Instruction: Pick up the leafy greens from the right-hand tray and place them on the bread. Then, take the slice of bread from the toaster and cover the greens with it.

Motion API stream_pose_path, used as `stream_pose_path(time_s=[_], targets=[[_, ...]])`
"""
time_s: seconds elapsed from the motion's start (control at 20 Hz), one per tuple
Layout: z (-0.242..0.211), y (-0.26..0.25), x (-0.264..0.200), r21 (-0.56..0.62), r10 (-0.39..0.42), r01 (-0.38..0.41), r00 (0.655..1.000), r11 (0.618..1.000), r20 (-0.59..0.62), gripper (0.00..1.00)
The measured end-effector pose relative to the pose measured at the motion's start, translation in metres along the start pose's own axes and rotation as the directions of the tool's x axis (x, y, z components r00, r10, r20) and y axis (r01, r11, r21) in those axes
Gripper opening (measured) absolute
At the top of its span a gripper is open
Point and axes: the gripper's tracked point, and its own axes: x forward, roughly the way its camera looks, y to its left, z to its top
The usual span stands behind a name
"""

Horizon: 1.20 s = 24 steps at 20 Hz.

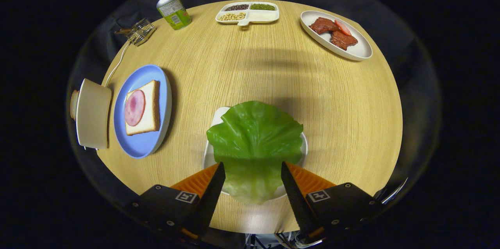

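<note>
Round wood table (250, 69), lettuce leaf (254, 139) on white tray (304, 151) btwn spread-apart gripper (253, 171) fingers, not clamped, bread (150, 108) w/ ham at 9 o'clock.

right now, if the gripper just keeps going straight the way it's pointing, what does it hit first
Most likely the lettuce leaf: it lies between the open fingers of the gripper and just ahead of them, on its white tray. Height above the leaf is unclear.
</note>
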Motion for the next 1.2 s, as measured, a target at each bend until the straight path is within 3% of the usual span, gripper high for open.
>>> stream_pose_path(time_s=[0.75, 1.0, 1.2], targets=[[-0.001, -0.002, 0.018, 0.075, -0.037, 0.040, 0.999, 0.996, -0.037, 0.52], [0.000, -0.009, 0.018, 0.121, -0.046, 0.051, 0.998, 0.991, -0.038, 0.21], [0.001, -0.012, 0.018, 0.135, -0.051, 0.054, 0.998, 0.989, -0.024, 0.07]])
